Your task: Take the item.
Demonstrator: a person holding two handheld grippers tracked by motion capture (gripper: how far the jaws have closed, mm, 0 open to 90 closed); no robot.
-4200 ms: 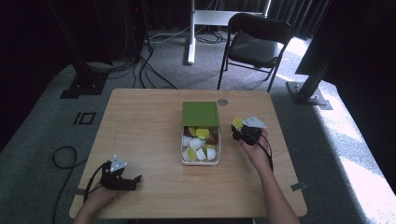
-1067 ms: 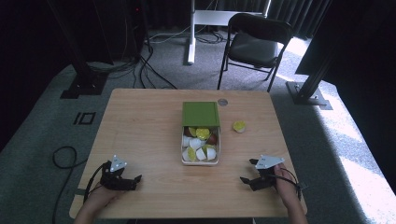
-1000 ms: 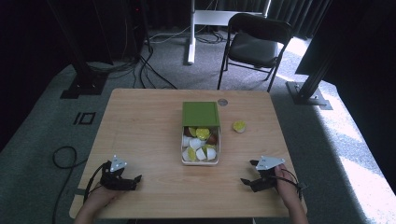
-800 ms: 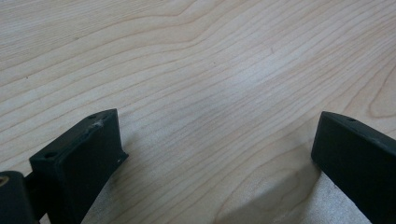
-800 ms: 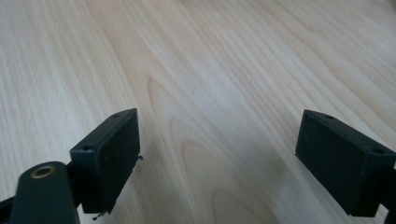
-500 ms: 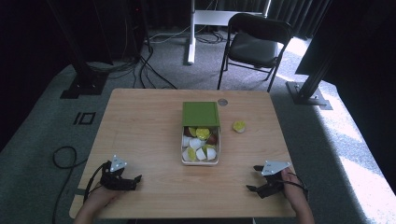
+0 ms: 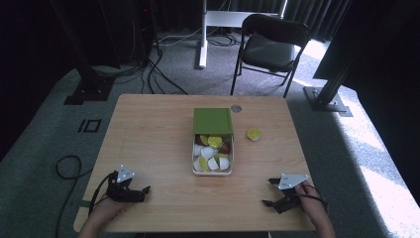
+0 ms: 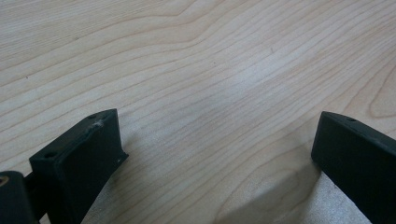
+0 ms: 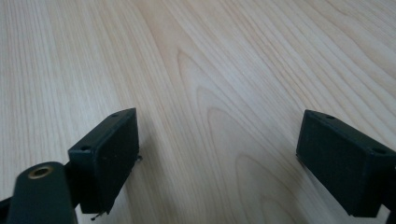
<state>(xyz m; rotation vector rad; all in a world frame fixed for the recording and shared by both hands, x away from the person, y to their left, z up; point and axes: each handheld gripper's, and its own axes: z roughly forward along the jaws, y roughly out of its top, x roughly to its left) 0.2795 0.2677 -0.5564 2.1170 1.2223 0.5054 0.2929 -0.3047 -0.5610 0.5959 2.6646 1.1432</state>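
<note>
Wooden table (image 7: 163, 124): green-lidded box (image 7: 212, 141), yellow-white pieces inside.

No readable text, label, brand or number — not on any surface here.

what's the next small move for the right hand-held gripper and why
Probably reach the right hand-held gripper forward toward the yellow piece lying alone on the table, right of the box. Its jaws stand open and empty over bare wood, and that piece is the one item outside the box, on its side.
</note>
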